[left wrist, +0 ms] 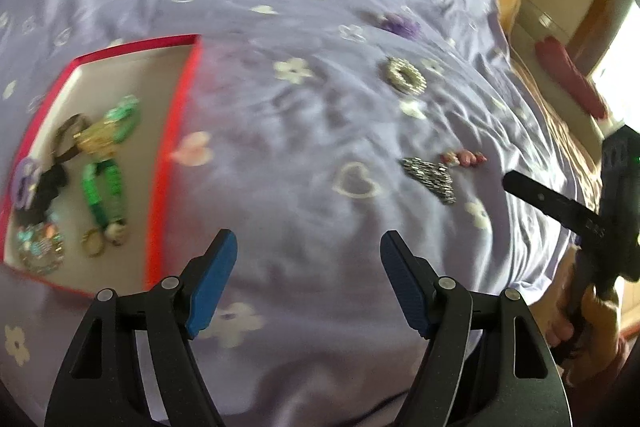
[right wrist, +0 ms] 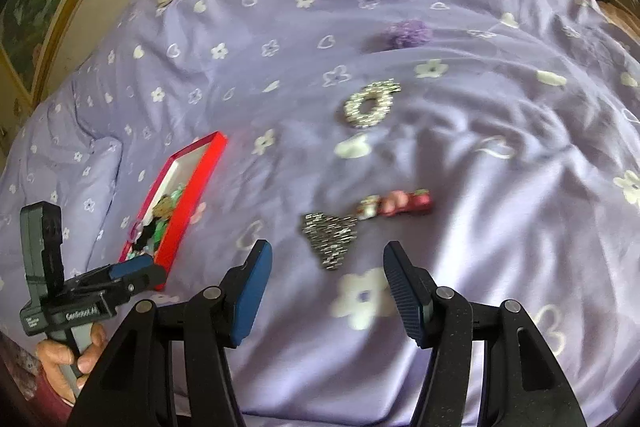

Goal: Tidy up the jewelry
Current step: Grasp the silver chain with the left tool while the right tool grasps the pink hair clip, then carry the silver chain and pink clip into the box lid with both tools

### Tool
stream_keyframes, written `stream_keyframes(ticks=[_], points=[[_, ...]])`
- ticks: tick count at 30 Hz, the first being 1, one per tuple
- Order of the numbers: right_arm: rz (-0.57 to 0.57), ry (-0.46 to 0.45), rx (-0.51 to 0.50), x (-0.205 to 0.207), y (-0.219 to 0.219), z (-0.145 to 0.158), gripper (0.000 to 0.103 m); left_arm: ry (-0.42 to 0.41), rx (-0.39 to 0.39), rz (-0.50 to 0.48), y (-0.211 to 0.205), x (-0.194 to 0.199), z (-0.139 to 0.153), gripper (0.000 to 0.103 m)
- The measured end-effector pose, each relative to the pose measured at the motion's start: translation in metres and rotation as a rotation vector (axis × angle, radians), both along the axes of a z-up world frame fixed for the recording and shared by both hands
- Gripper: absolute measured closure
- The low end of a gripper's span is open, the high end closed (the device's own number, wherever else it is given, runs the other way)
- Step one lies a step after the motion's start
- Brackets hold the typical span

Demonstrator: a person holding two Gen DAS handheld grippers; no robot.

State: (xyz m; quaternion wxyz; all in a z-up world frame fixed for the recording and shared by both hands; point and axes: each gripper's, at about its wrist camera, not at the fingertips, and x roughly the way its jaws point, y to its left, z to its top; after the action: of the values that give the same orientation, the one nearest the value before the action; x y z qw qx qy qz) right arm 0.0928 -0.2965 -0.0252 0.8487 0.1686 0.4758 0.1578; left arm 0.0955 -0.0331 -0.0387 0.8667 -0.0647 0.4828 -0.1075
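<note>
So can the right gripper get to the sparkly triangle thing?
Probably yes: the right gripper is open, the sparkly triangle piece lies just ahead on the purple bedspread, and nothing sits between them.

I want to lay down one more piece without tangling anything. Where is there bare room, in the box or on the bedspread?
In the red box, only the far end is bare; jewelry crowds the rest. The bedspread lies open between the box and the triangular silver piece, and beyond the silver ring.
</note>
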Motion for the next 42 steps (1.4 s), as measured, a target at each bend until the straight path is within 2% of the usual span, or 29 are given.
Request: stream_keyframes(ticks=[7, 15, 16, 17, 18, 20, 23, 25, 28, 29, 30, 31, 32, 33, 34, 42], points=[[0.113, -0.023, -0.125, 0.029, -0.009, -0.01, 0.043, 0.015, 0.019, -0.065, -0.043, 0.011, -0.003, 0.029], [0.367, -0.057, -0.269, 0.055, 0.012, -0.029, 0.044, 0.052, 0.04, -0.089, -0.077, 0.021, -0.017, 0.029], [0.385, -0.059, -0.292, 0.055, 0.015, -0.032, 0.046, 0.057, 0.042, -0.094, -0.082, 0.023, -0.019, 0.029], [0.401, -0.059, -0.319, 0.055, 0.019, -0.036, 0.053, 0.06, 0.043, -0.1, -0.086, 0.026, -0.021, 0.029], [0.404, -0.057, -0.336, 0.055, 0.019, -0.04, 0.069, 0.065, 0.05, -0.106, -0.092, 0.029, -0.024, 0.029], [0.384, -0.056, -0.307, 0.053, 0.013, -0.043, 0.069, 0.072, 0.056, -0.113, -0.103, 0.034, -0.028, 0.029], [0.289, -0.036, -0.201, 0.051, -0.011, -0.042, 0.085, 0.08, 0.064, -0.112, -0.115, 0.043, -0.034, 0.029], [0.21, -0.011, -0.079, 0.05, -0.032, -0.042, 0.085, 0.072, 0.064, -0.108, -0.126, 0.051, -0.038, 0.029], [0.139, -0.008, 0.019, 0.041, -0.051, -0.041, 0.085, 0.036, 0.104, -0.096, -0.14, 0.061, -0.044, 0.03], [0.121, -0.007, 0.047, 0.038, -0.056, -0.041, 0.085, 0.026, 0.115, -0.094, -0.144, 0.064, -0.047, 0.033], [0.109, -0.006, 0.066, 0.036, -0.06, -0.041, 0.085, 0.005, 0.132, -0.096, -0.148, 0.066, -0.048, 0.04], [0.099, -0.003, 0.081, 0.033, -0.062, -0.042, 0.085, -0.008, 0.133, -0.102, -0.15, 0.065, -0.048, 0.052], [0.087, -0.001, 0.098, 0.03, -0.065, -0.041, 0.085, -0.014, 0.125, -0.111, -0.151, 0.065, -0.048, 0.059], [0.076, 0.002, 0.117, 0.028, -0.067, -0.04, 0.085, -0.017, 0.114, -0.122, -0.151, 0.064, -0.046, 0.077], [0.072, 0.007, 0.129, 0.026, -0.067, -0.04, 0.085, -0.022, 0.105, -0.127, -0.15, 0.062, -0.045, 0.087], [0.057, 0.002, 0.145, 0.008, -0.056, -0.024, 0.086, -0.027, 0.044, -0.129, -0.135, 0.041, -0.031, 0.088]])
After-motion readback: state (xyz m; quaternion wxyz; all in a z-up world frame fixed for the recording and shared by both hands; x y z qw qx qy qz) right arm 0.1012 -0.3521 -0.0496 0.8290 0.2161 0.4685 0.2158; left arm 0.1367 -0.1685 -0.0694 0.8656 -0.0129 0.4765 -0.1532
